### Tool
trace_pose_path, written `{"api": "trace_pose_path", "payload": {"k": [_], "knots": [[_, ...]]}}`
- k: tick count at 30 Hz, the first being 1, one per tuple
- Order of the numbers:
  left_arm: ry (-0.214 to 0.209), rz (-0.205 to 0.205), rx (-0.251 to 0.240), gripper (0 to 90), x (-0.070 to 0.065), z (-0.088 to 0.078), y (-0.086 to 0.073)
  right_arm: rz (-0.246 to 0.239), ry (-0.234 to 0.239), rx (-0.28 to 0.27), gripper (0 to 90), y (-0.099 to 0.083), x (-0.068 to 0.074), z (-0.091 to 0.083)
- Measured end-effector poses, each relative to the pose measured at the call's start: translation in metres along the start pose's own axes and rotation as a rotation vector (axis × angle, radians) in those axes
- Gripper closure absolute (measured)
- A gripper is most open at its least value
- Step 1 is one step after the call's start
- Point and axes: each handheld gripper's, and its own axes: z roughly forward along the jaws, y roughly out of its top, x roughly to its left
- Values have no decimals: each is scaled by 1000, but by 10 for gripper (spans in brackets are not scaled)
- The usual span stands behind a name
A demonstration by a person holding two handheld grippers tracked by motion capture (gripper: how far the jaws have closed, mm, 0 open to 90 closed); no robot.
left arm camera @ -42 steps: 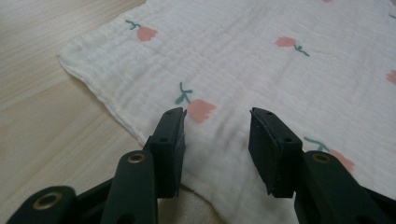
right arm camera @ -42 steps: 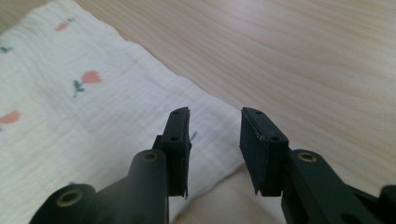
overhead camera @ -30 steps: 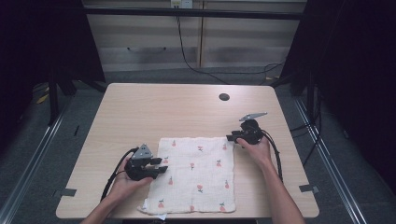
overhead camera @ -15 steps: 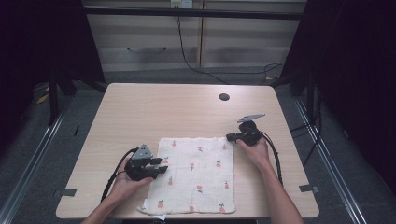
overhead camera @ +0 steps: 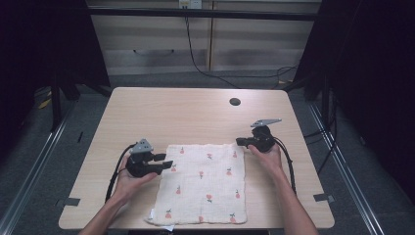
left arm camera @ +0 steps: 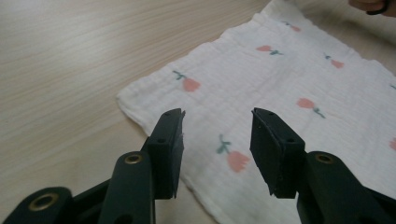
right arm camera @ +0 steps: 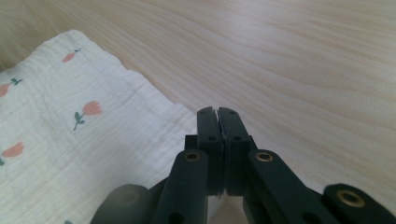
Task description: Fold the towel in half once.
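**Lab / data-capture room, not a home**

Bare light-wood bench [overhead camera: 195, 117] with a cable grommet hole [overhead camera: 235, 102] near its far edge, nothing domestic on it. Grey carpet floor [overhead camera: 39, 161], tape marks [overhead camera: 72, 201] by the near corners. Dark curtains [overhead camera: 377, 73] on both sides box the bench in. Far wall: plain cabinets [overhead camera: 195, 44] with a power socket [overhead camera: 190, 3], black cables [overhead camera: 195, 58] hanging down and trailing over the floor. Metal floor rails [overhead camera: 342, 166] left and right.
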Motion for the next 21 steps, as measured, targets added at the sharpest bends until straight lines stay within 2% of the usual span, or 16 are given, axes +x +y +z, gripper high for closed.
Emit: {"api": "trace_pose_path", "payload": {"k": [1,2,3,4,6,7,8,9,12,13,15,16,17,20,21], "knots": [[0,0,0,538,0,0,0,-2,1,-1,890,0,0,0],[14,-25,-7,543,12,3,5,-1,4,0,889,0,1,-1],[25,-25,-15,547,17,5,6,-5,4,-6,890,0,2,-2],[29,-46,-18,570,23,7,8,-5,8,-14,890,0,2,-3],[24,-74,0,594,36,16,9,-6,7,-16,890,0,3,-4],[24,-74,0,613,36,16,9,-9,5,-14,890,0,3,-4],[41,-90,5,622,41,21,9,-11,5,-16,890,0,3,-5],[12,-122,-2,633,49,26,9,-12,7,-15,889,0,3,-5],[29,-113,5,658,52,32,11,-19,9,-13,889,0,3,-5],[42,-124,-2,658,51,34,13,-19,6,-12,889,0,3,-5],[46,-95,17,650,50,36,18,-11,7,-15,888,-1,2,-5],[69,-72,26,649,49,36,20,-9,6,-14,888,-1,2,-5],[72,-61,34,643,49,37,21,-10,8,-13,888,-2,2,-5],[82,-60,36,647,50,38,23,-14,10,-9,887,-3,3,-3],[68,-58,47,648,50,41,24,-9,10,-6,887,-3,3,-2]]}}
